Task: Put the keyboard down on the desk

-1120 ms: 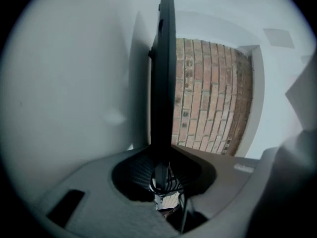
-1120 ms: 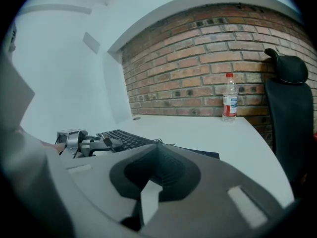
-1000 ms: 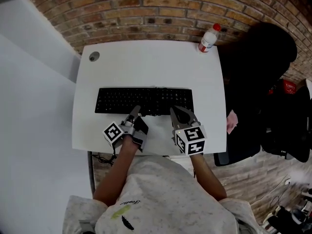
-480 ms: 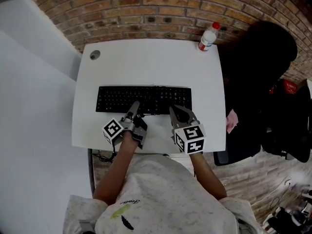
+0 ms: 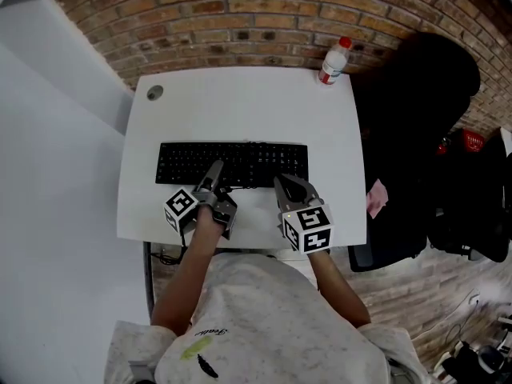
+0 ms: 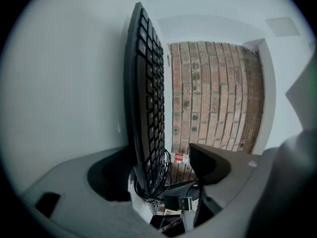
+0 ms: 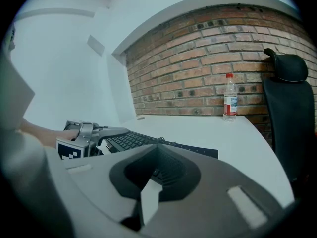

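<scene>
We see the black keyboard (image 5: 232,165) lying flat on the white worktop (image 5: 240,110), about mid-depth, long side parallel to the front edge. The left gripper (image 5: 213,176) is at the keyboard's near edge, left of centre. In the left gripper view its jaws are spread and the keyboard edge stands between them, close against one jaw with a clear gap to the other (brick wall (image 6: 213,93) shows through it). A looped black cable (image 6: 161,175) sits by that edge near the jaws. The right gripper (image 5: 285,186) is at the near edge further right, jaws pressed together at the tips over the keys. A plastic bottle (image 5: 332,61) stands upright at the far right corner. A black chair (image 5: 416,126) is beside the worktop.
</scene>
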`<state>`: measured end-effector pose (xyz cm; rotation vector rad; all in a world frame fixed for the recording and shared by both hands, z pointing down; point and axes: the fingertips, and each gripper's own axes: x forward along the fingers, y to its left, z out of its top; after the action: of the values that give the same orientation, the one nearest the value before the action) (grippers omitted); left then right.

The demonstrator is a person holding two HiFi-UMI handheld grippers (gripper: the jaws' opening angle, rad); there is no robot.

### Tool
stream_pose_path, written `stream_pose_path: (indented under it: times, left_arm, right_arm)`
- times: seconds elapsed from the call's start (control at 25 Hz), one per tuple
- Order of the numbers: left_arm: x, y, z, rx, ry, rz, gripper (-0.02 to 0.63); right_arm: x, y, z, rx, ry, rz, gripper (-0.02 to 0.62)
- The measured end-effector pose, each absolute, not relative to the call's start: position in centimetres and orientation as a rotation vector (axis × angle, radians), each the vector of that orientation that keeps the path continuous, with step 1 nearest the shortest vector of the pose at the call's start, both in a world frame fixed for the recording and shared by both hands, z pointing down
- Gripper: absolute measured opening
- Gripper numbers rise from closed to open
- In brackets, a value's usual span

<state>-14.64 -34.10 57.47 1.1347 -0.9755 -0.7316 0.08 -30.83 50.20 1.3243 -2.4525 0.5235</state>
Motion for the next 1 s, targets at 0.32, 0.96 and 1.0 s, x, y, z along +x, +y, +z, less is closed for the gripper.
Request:
stream_pose_path:
  times: [0.32, 0.96, 1.0]
  left_arm:
    - [-14.7, -31.9, 57.5, 1.128, -0.979, -0.715, 0.35]
    - [-15.3, -26.0, 53.0, 1.521, -1.157, -0.479, 0.25]
    - [-15.3, -25.7, 52.5, 1.562, -1.178, -0.453, 0.235]
  right_arm:
    - [0.0, -29.1, 50.0, 1.311, -2.467, 0.507, 0.011]
    - [-1.2, -24.9, 48.2, 1.253, -2.55, 0.455, 0.011]
    - [-1.3, -24.8, 47.9, 1.25, -2.558, 0.452, 0.011]
